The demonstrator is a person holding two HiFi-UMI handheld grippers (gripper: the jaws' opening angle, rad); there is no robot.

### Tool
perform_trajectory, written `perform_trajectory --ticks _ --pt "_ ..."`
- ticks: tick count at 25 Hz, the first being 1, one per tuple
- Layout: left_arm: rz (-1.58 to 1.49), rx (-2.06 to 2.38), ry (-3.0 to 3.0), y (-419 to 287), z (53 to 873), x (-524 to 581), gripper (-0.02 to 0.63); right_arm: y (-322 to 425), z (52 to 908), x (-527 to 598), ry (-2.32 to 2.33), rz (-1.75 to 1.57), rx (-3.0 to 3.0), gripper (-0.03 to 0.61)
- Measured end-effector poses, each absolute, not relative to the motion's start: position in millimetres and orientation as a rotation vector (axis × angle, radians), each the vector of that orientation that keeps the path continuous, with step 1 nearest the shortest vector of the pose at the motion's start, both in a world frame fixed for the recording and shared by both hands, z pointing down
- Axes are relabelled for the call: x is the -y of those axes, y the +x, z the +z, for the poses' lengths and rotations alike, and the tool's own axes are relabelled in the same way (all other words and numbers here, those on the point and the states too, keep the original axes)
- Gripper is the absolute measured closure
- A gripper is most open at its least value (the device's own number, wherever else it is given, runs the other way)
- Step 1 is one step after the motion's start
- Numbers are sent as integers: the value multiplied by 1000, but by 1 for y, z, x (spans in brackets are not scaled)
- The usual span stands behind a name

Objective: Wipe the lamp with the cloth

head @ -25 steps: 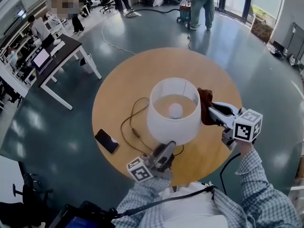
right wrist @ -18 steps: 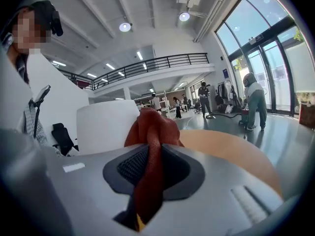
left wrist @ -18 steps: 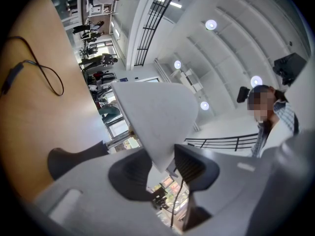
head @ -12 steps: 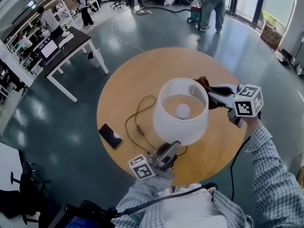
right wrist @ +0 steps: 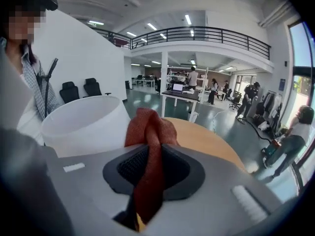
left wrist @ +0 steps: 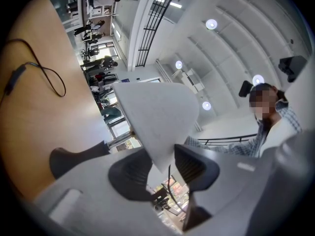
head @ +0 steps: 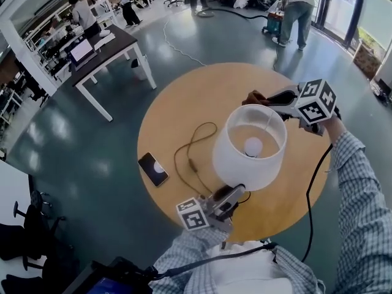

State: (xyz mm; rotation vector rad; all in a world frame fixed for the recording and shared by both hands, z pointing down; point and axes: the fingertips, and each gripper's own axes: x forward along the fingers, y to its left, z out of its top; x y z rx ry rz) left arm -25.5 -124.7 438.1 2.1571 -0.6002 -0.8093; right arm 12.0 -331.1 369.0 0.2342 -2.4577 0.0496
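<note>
The right gripper (head: 269, 98), its jaws clamped on the rust-red cloth (right wrist: 147, 132), has swung from the lampshade's (head: 245, 164) side to its far rim, so the wiping is probably working round the lampshade. The left gripper's (left wrist: 165, 167) jaws pinch the lampshade's lower edge between them.

The person wears a blue-and-white checked shirt (head: 361, 188) with long sleeves. The left claw (head: 236, 192) and right claw (head: 260, 98) are grey with dark ribbed pads (right wrist: 173, 168), each bearing a white cube (head: 317, 100) of black square markers. A black cable (head: 311, 182) trails below the right one.
</note>
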Motion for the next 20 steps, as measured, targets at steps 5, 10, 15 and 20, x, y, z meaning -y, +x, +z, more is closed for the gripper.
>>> perform_trajectory --ticks 5,10,15,20 --pt "-811 612 2155 -28 443 126 469 -23 372 334 76 -74 2344 499" --pt "-810 623 2150 -27 442 126 468 -54 369 331 -45 -166 2254 499" --pt "-804 626 2149 -26 442 127 468 -82 372 324 -160 -264 2144 499" --pt "-803 627 2154 -21 442 127 468 -99 370 313 -267 -448 1994 499"
